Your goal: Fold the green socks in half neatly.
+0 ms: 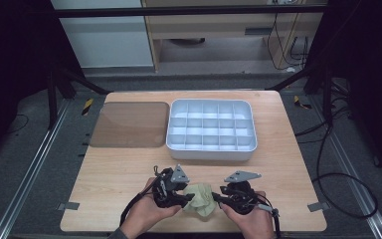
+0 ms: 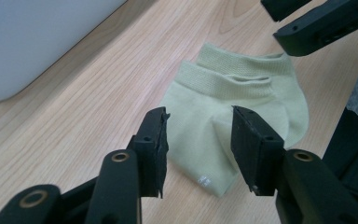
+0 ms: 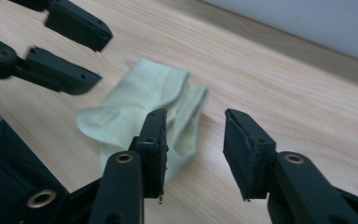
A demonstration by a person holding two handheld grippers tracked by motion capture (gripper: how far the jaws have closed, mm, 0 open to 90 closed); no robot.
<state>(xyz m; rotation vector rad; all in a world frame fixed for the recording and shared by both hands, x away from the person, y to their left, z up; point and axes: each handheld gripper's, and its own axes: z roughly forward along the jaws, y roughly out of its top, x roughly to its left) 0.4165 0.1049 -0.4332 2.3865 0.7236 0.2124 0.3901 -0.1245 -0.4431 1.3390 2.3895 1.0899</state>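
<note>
Both grippers, L & R, are standing part-open, holding nothing, w/ sock lying loose between; fold is risking springing apart toward 12 o'clock tray.

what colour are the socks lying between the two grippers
Pale yellow-green socks with ribbed cuffs, clearest in the left gripper view.

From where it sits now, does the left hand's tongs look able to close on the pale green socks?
Probably yes. The left tongs stand open with the pale green socks lying flat on the table just beyond their tips, nothing between. The right tongs hover close on the far side, also open.
</note>
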